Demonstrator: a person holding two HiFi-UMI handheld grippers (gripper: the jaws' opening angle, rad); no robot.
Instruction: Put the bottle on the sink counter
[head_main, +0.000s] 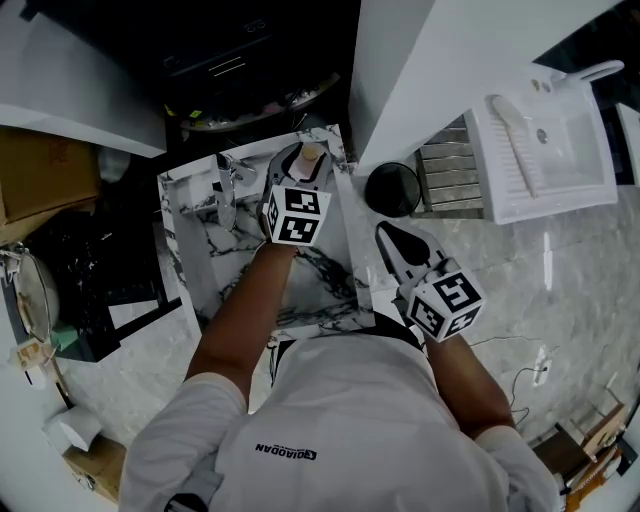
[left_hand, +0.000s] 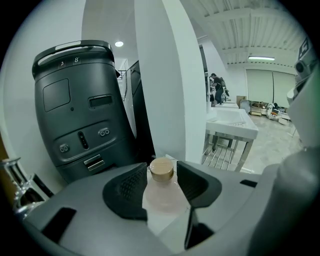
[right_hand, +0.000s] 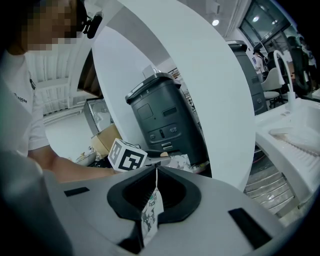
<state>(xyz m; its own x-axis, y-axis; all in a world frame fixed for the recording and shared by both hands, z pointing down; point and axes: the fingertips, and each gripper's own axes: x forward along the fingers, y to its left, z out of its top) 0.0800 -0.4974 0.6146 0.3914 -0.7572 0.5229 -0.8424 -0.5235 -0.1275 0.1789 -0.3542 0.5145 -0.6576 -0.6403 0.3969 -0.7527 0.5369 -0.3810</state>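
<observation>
While the right gripper (right_hand: 156, 169) hangs nearest the person, just off the right edge of the marbled surface (head_main: 250, 260), its jaws are pressed together at the tips and grip nothing; only a sliver of the marbled pattern shows through the slit lower down. Farther out, the left arm stretches across the surface to its far right corner. There the left gripper (left_hand: 162, 167) has its jaws spread wide, one on each side of the bottle (left_hand: 163, 197). The bottle is pale and cloudy with a round tan cap, and it stands upright between the two dark pads. A thin gap shows on either side of the cap, so the pads flank it without pressing on it. The jaw tips reach about level with the cap. Just behind the bottle rises a white column (left_hand: 165, 75), and to its left stands a tall dark machine (left_hand: 82, 110) with buttons on its front.
</observation>
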